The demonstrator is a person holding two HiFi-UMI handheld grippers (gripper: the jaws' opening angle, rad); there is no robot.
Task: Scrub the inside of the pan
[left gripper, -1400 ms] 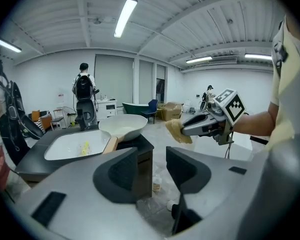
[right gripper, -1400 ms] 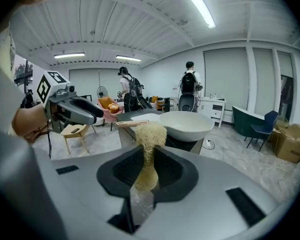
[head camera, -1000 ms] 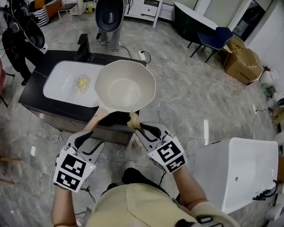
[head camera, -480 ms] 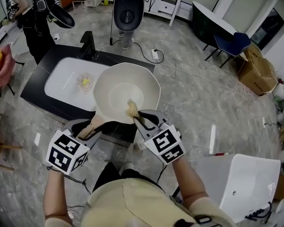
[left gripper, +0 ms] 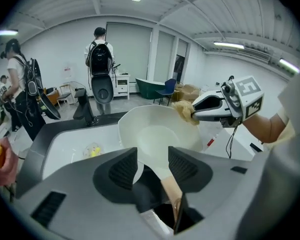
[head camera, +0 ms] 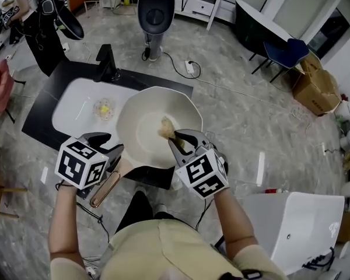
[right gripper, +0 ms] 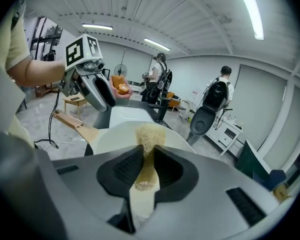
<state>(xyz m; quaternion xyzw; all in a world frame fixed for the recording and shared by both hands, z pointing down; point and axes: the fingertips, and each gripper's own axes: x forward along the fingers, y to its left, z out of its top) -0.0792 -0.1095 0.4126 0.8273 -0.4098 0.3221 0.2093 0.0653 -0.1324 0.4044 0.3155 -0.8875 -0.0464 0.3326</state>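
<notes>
Pan is sitting over the near right part of the black tabletop, bowl up and overlapping the right end of the white sink. Its handle is pointing near-left, out past the tabletop edge and over the floor. Whether the base is resting or riding just above, cannot tell. Left claw is straddling the neck of the handle with jaws standing wide, pads flanking it but not visibly pressing. Right claw is clamping a tan fibrous scrub pad at its tips and reaching over the near-right rim into the bowl; contact with the inner wall is not clear. Judging by looks, the pan is handling as a stiff shell, with most of its weight sitting in the bowl end and a smooth pale coating likely turning slippery once wet. The best hold is looking like the handle close to the bowl, squeezed firmly so scrubbing is not twisting it round. The pad is looking soft and likely squashing under pressure. The faceted rim is standing fairly high, so strokes are needing to stay inside it. A faucet is standing far-left, well apart from the pan. Open floor is lying right and far, and both claws are crowding the near rim.
</notes>
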